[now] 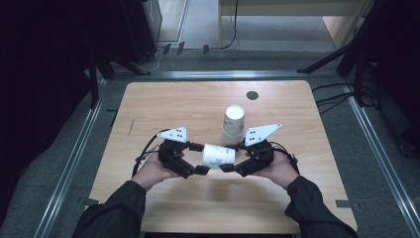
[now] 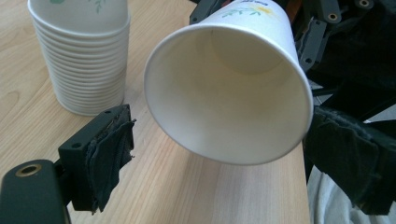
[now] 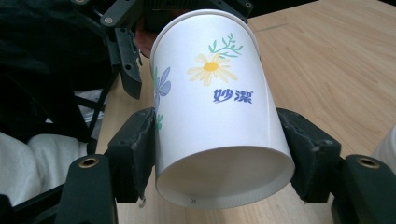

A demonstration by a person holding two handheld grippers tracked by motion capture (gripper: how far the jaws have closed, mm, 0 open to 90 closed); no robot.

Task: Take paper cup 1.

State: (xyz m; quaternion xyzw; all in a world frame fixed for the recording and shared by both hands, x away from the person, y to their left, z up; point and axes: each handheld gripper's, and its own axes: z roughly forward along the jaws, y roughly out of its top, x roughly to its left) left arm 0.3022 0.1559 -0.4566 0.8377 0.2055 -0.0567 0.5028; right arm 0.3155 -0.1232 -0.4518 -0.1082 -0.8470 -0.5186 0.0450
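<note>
A white paper cup (image 1: 218, 156) printed with flowers lies on its side in the air between my two grippers, low over the wooden table (image 1: 163, 106). My right gripper (image 1: 233, 156) (image 3: 222, 156) is shut on the cup (image 3: 210, 102) near its base, one pad pressing on each side. My left gripper (image 1: 199, 158) (image 2: 229, 156) faces the cup's open mouth (image 2: 229, 93). Its jaws stand open around the rim, with a gap between the left pad (image 2: 109, 154) and the rim. A stack of the same cups (image 1: 233, 124) (image 2: 86, 56) stands just behind.
A dark round hole (image 1: 252, 95) sits near the table's far edge. Metal rails (image 1: 74, 158) run along both sides of the table. Dark stands and cables (image 1: 337, 94) lie on the floor beyond it. The person's sleeves (image 1: 119, 208) come in from the near edge.
</note>
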